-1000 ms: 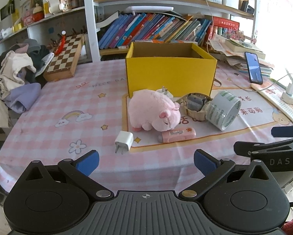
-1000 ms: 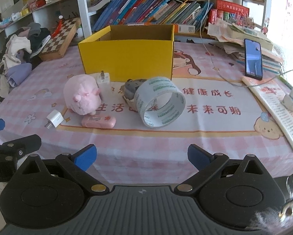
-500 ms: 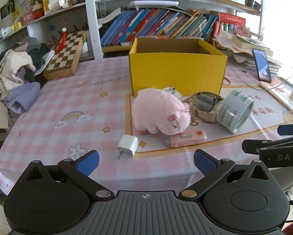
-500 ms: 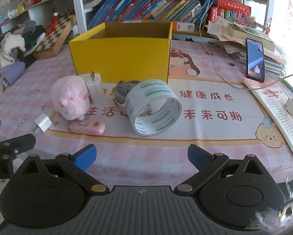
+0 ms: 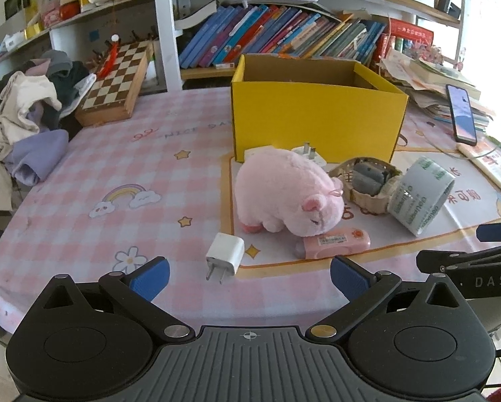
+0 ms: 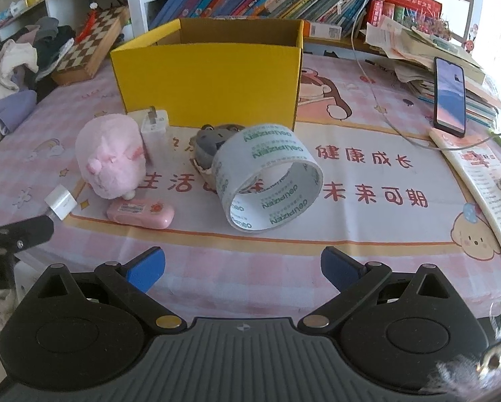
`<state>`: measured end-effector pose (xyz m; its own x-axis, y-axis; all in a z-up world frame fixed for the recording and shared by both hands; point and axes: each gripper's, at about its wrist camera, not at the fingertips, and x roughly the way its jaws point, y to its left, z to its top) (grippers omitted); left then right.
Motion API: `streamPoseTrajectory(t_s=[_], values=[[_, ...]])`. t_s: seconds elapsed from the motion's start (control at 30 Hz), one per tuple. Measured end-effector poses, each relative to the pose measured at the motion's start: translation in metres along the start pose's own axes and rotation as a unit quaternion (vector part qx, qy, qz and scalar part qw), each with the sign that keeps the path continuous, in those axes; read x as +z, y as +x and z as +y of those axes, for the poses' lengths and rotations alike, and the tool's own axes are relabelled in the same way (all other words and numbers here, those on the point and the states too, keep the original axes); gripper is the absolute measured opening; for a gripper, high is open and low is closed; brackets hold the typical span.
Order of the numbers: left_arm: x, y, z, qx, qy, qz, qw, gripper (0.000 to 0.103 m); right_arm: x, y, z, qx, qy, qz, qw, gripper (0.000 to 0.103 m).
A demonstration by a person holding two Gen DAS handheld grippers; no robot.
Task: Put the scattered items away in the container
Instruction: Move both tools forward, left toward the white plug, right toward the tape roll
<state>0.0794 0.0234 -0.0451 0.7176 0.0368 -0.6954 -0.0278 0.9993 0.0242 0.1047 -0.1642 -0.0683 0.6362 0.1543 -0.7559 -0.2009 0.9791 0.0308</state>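
Both claws, left claw (image 5: 249, 273) and right claw (image 6: 243, 266), gape empty short of the clutter, so the right should straddle the tape roll (image 6: 268, 181) wall squarely before lifting it into the yellow box (image 6: 210, 67).

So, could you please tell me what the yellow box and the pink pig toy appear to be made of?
The yellow box looks like cardboard: matte yellow outside, plain brown inside walls, thin folded edges. The pink pig toy looks like soft plush fabric, with a fuzzy, fluffy surface; its filling cannot be seen.
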Motion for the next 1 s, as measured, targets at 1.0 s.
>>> streamPoseTrajectory(t_s=[1.0], values=[[0.012,0.042,0.012,0.020,-0.024,0.025,0.9992,0.081,0.029,0.035,-0.014,-0.015,0.002,0.010,1.000,0.101]])
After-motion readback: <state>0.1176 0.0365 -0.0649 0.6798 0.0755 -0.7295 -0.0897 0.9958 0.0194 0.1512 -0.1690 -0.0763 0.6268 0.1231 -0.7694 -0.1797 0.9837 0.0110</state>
